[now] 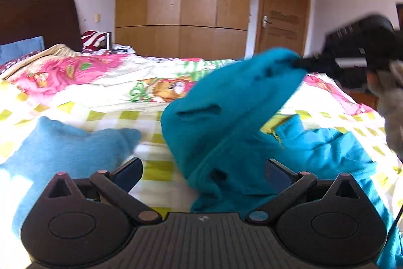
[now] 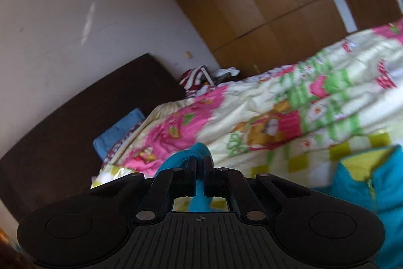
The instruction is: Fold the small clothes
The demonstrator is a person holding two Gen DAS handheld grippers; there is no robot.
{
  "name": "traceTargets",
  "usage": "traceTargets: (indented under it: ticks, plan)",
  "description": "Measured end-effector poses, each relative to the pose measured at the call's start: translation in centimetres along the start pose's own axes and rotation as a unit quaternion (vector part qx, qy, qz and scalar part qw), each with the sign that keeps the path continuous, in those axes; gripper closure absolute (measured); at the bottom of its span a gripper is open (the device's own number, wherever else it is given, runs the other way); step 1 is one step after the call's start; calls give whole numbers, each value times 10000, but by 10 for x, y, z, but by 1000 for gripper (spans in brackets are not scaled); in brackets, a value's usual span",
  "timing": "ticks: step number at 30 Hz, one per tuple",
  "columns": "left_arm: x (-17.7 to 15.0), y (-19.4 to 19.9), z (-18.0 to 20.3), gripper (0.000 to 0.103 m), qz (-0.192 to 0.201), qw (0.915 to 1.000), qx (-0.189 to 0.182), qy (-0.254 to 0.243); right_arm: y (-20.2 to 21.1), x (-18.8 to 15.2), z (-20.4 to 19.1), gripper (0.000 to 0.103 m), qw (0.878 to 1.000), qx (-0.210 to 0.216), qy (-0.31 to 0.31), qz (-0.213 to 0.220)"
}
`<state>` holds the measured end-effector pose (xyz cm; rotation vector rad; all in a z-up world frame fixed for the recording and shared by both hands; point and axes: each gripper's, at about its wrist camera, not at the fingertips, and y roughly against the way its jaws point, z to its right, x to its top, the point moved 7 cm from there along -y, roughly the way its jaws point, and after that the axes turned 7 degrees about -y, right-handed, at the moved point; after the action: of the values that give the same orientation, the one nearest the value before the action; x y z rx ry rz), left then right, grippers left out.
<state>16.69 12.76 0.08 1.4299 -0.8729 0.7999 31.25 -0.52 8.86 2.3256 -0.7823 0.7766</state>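
Left wrist view shows the teal fleece garment (image 1: 226,122) lying on the bed (image 1: 105,117), toward the near right corner of the checked bedspread, with one part of it pulled up off the cover by the right gripper (image 1: 301,62), whose fingers are closed on a bunched end of the cloth. From the right wrist view the same hold is plain: the right gripper (image 2: 200,163) has its jaws nearly together with a strip of teal fabric pinched between them and hanging down behind the fingers, while the rest of the garment (image 2: 372,188) sits low at the right, open enough to show a yellow lining. The left gripper (image 1: 204,168) hovers low over the near edge of the bed with its jaws spread wide and nothing between them (the teal cloth lies just ahead of its right finger, but I cannot tell whether it touches). A lighter blue fleece piece (image 1: 70,145) lies flat near the left edge of the bed, well apart from the teal one; whether it is already folded cannot be read from here. As I judge it, the work on the teal garment is at an early stage: it is rumpled and uneven, no neat fold shows, and one end is only being lifted. Spreading it flat, folding it over and squaring it up all seem left to do.
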Motion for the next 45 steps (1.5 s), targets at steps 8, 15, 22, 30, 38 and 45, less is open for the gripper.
traceTargets:
  ticks: [8,15,22,30,38,45]
  plan:
    - [-17,-45,104,0,-609,9884,-290,-1360,92,-64,238,90,9637,-2324,-1271,-342]
    - [-32,-53,118,0,-923,9823,-159,-1622,106,-83,220,88,9652,-2476,831,-139]
    - [-44,-48,101,0,-1046,9846,-62,-1400,71,-102,140,77,9025,-1818,3901,-179]
    - [-47,-49,78,0,-1011,9866,-9,-1281,-14,-153,124,73,7563,-1566,6243,-1173]
    - [-28,-86,78,0,-490,9695,975,-2192,5,-58,125,98,9370,-1529,3062,-703]
    - [-35,-120,63,0,-438,9477,1493,-2786,64,27,169,98,9889,-1358,484,352]
